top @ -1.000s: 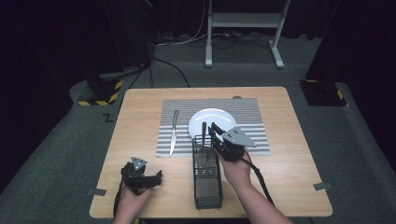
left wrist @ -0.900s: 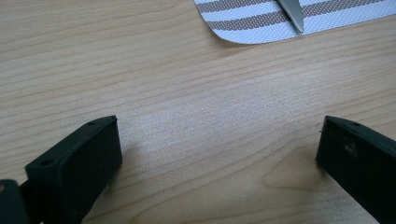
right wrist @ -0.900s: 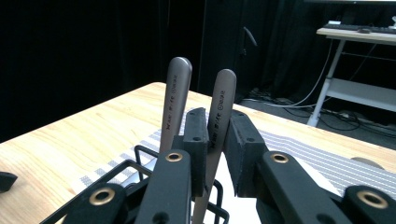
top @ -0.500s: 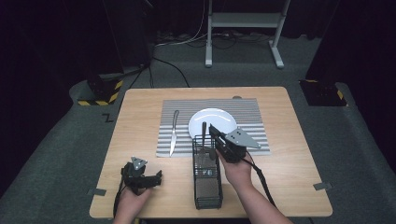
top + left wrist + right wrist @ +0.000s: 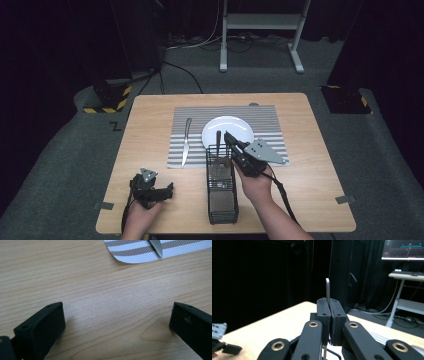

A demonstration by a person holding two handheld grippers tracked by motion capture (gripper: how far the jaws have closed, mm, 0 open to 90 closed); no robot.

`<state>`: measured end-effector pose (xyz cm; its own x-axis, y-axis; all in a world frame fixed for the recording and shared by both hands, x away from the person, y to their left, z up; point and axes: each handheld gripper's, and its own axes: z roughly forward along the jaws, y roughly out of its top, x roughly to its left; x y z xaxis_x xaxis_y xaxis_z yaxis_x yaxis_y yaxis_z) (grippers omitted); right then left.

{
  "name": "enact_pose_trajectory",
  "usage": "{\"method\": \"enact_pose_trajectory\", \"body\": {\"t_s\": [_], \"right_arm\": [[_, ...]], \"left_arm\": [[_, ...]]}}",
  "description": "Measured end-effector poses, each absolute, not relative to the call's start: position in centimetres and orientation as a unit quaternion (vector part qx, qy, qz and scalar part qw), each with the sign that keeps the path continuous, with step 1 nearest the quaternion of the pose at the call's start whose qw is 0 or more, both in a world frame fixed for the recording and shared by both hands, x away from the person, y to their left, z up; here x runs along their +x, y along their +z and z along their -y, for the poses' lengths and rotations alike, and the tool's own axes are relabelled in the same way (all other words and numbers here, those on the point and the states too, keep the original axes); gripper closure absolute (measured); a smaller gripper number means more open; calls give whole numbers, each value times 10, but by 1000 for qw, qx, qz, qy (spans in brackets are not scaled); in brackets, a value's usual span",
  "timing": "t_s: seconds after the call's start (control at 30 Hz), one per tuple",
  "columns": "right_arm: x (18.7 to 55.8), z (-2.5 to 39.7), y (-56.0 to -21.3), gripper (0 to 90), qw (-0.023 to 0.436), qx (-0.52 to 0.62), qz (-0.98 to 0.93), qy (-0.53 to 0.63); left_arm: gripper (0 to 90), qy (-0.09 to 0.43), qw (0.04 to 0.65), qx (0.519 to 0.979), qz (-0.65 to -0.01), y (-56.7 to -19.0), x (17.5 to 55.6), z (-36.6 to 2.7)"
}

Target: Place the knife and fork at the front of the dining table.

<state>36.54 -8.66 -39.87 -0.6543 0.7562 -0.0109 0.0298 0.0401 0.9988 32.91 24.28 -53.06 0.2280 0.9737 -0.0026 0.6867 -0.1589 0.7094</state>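
Right gripper [image 5: 231, 141], clamped on utensil handle [image 5: 327, 290], lifts it from caddy [image 5: 222, 200]; next, placement beside plate [image 5: 235, 125]. Left gripper [image 5: 159, 192] rests open, empty.

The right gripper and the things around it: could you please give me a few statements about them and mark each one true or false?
1. The right gripper is clamped on a thin metal utensil. True.
2. The left gripper holds the knife. False: its jaws are open over bare table.
3. The knife lies on the striped placemat, left of the white plate. True.
4. The wire caddy stands on the plate. False: it stands on the table, nearer the person.
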Motion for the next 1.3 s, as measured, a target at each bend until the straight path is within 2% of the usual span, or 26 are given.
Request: {"method": "enact_pose_trajectory", "body": {"t_s": [0.7, 0.87, 1.13, 1.3], "right_arm": [[332, 98, -345, 884, 311, 257, -604, 687], [325, 109, -333, 883, 329, 258, -588, 692], [334, 139, -338, 884, 351, 289, -582, 674], [345, 162, -354, 884, 366, 317, -587, 649]], "left_arm": [[3, 238, 302, 723, -574, -531, 329, -243], [4, 238, 302, 723, -574, -531, 329, -243], [3, 238, 302, 723, -574, -531, 329, -243], [3, 238, 302, 723, -574, -531, 329, -243]]}}
